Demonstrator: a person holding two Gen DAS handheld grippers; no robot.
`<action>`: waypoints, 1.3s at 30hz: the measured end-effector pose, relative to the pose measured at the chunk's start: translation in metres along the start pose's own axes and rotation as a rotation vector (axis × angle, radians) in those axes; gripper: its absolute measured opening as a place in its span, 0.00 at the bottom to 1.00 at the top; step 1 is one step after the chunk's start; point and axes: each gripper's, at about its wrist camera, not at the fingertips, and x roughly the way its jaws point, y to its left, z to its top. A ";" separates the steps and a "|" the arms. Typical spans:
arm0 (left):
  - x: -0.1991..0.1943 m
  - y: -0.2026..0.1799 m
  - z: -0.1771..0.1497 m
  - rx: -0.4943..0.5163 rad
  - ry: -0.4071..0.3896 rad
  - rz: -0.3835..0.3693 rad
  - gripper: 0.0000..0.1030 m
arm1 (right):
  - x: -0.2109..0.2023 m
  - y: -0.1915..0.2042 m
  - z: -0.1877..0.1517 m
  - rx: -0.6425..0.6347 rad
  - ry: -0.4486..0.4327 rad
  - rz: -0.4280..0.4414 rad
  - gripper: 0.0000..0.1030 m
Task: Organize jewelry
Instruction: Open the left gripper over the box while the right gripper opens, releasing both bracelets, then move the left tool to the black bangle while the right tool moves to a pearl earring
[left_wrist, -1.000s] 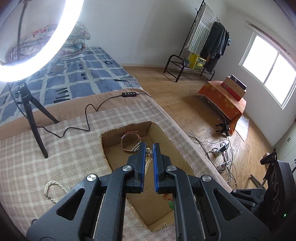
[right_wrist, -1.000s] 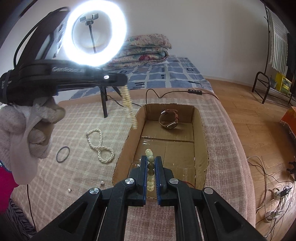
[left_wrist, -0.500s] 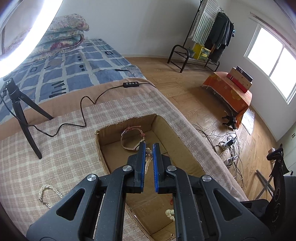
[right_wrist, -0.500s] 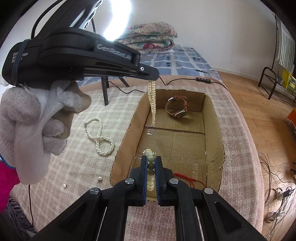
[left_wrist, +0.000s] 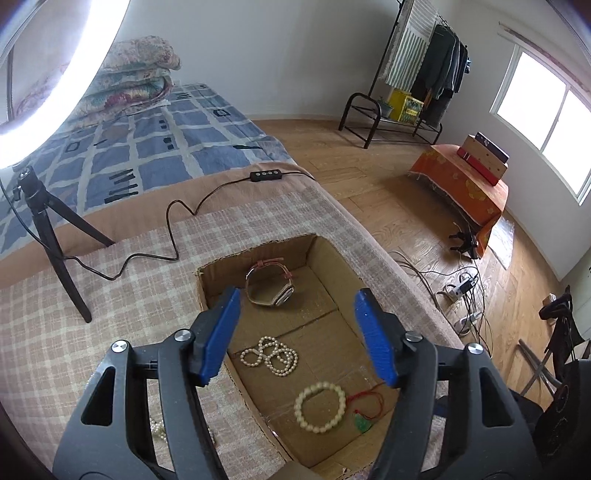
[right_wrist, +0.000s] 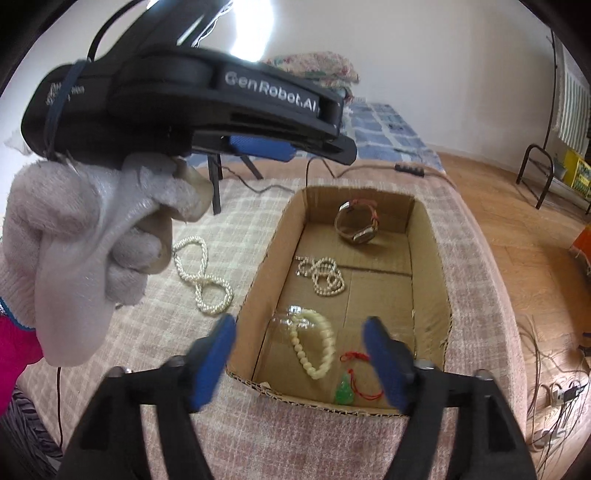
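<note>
Hovering with fingers spread and empty, both the left gripper (left_wrist: 297, 332) and right gripper (right_wrist: 299, 360) overlook the cardboard box (right_wrist: 430, 236), where pearl strand (right_wrist: 323, 275) and bead bracelet (right_wrist: 314, 345) lie sorted.

Lower frame: black right gripper (right_wrist: 297, 356) gapes over an open brown cardboard box (right_wrist: 430, 236) holding a cream bead bracelet (right_wrist: 314, 343).

In front of you the cardboard box (right_wrist: 430, 258) sits on the bed (right_wrist: 236, 229). Inside it, the watch (right_wrist: 357, 226) lies farthest, the pearl strand (right_wrist: 325, 276) in the middle, the bead bracelet (right_wrist: 314, 343) and pendant (right_wrist: 345, 392) nearest. Another pearl necklace (right_wrist: 202, 275) lies left of the box.
</note>
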 end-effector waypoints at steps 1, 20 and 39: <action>-0.001 0.000 0.000 -0.003 0.001 0.003 0.66 | 0.000 0.001 0.000 -0.002 -0.003 -0.006 0.83; -0.049 0.016 -0.004 -0.017 -0.036 0.072 0.70 | -0.015 0.005 0.005 0.006 -0.052 -0.043 0.87; -0.186 0.082 -0.032 -0.085 -0.159 0.194 0.70 | -0.049 0.053 0.016 -0.018 -0.146 0.041 0.87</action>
